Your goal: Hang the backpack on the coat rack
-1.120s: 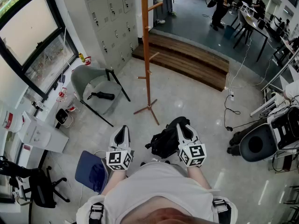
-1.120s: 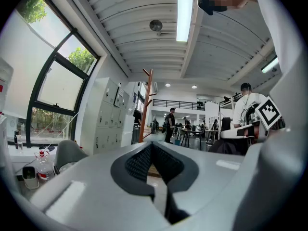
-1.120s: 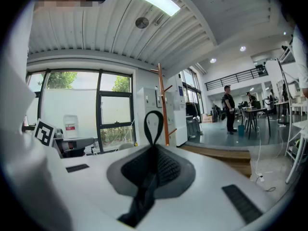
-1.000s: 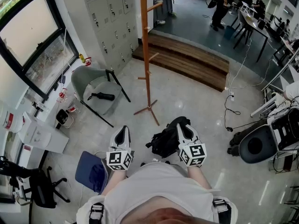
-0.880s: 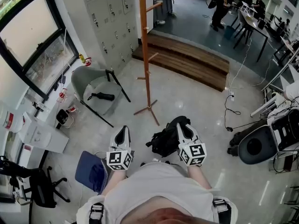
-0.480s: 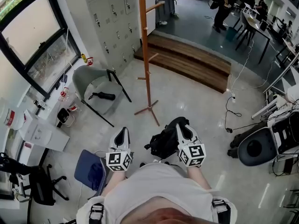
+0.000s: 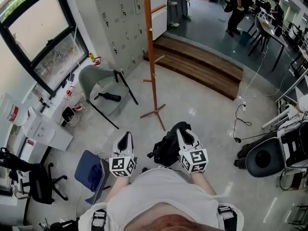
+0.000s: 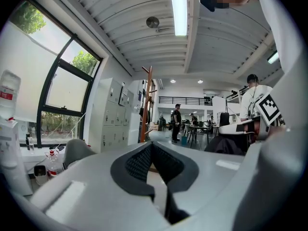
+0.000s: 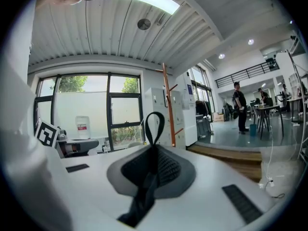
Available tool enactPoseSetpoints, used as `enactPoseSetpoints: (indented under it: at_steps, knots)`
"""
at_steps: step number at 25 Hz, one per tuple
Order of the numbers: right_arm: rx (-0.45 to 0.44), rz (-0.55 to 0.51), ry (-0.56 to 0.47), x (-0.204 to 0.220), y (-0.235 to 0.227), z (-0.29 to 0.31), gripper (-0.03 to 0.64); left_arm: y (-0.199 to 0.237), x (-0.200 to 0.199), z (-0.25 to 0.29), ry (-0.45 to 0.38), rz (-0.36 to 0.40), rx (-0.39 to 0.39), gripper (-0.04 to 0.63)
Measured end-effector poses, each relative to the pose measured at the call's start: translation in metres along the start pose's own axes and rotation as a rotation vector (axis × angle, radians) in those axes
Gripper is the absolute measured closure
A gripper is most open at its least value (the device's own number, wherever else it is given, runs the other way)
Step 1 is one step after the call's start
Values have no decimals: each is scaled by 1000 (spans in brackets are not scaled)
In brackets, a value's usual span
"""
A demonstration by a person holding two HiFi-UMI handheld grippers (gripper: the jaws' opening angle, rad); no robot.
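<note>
Pale, glossy floor point(image 7: 202, 109) is spreading out between a bank of grey lockers point(image 7: 118, 18) and some wooden steps point(image 7: 202, 64). The orange coat rack point(image 7: 152, 57) is standing in the open, a short walk ahead of the person, with a grey chair point(image 7: 98, 85) off to its left.

The black backpack point(image 7: 167, 147) is hanging low in front of the person's waist, well apart from the rack. It is dangling from the right gripper point(image 7: 181, 130), whose jaws are pinching together on the bag's thin black hanging loop point(image 9: 154, 121). The top of that loop is poking up past the jaw tips. Holding it by the loop makes sense to me: the bag's weight is pulling the strap taut, and the free end is staying open and ready to slip over one of the rack's pegs point(image 7: 159, 7).

The left gripper point(image 7: 126, 136) is riding alongside, level and just beside the bag without touching it. Its jaws are meeting at the tips with nothing between them. I would guess it is waiting to steady the bag or spread the loop once the rack is within reach.
</note>
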State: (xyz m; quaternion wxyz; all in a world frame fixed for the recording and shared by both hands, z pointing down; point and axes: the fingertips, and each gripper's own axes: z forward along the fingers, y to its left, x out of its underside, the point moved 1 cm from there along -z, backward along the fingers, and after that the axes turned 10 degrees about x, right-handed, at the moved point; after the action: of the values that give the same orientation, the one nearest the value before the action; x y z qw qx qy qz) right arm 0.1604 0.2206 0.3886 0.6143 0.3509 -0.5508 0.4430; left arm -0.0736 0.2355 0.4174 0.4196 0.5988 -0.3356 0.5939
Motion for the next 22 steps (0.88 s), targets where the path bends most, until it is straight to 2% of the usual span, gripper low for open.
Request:
enactPoseSetpoints:
  at_steps: [8,14,22]
  knots:
    - [-93,2,-7,-6,-10,4,601,-22,0,0,7,5,-68,584]
    - [-132,3,-7,-7,-16,23,601,-21,5,4,14,-4,-110,584]
    - [-124,-1,-7,-10,-20,58,601,2,11,34,19,-16,-92,584]
